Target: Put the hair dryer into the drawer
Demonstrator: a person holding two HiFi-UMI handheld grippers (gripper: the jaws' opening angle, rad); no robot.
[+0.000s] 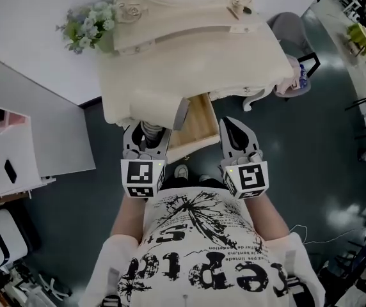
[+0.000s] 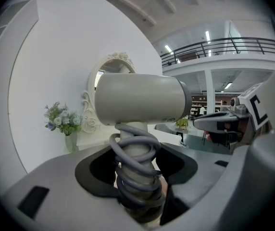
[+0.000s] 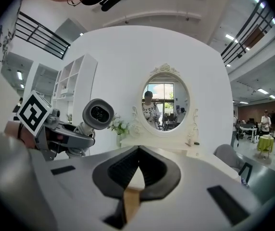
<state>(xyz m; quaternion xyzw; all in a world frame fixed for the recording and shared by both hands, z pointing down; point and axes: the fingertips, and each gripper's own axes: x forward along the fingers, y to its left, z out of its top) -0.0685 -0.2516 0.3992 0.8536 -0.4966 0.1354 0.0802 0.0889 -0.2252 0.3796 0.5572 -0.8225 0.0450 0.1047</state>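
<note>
Head view: left gripper (image 1: pixel 147 133) grips hair dryer (image 1: pixel 150 127); shirt lettering (image 1: pixel 215 277) unreadable.

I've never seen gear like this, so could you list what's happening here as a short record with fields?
setting: cream dressing table with oval mirror and flowers
drawer: pulled open below the tabletop
left gripper: fingers closed on the cord-wrapped handle of the hair dryer
right gripper: fingers together, holding nothing
task status: hair dryer not yet in the drawer

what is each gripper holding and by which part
Left gripper grips the hair dryer by its cord-wrapped handle; right gripper holds nothing, jaws shut.
</note>
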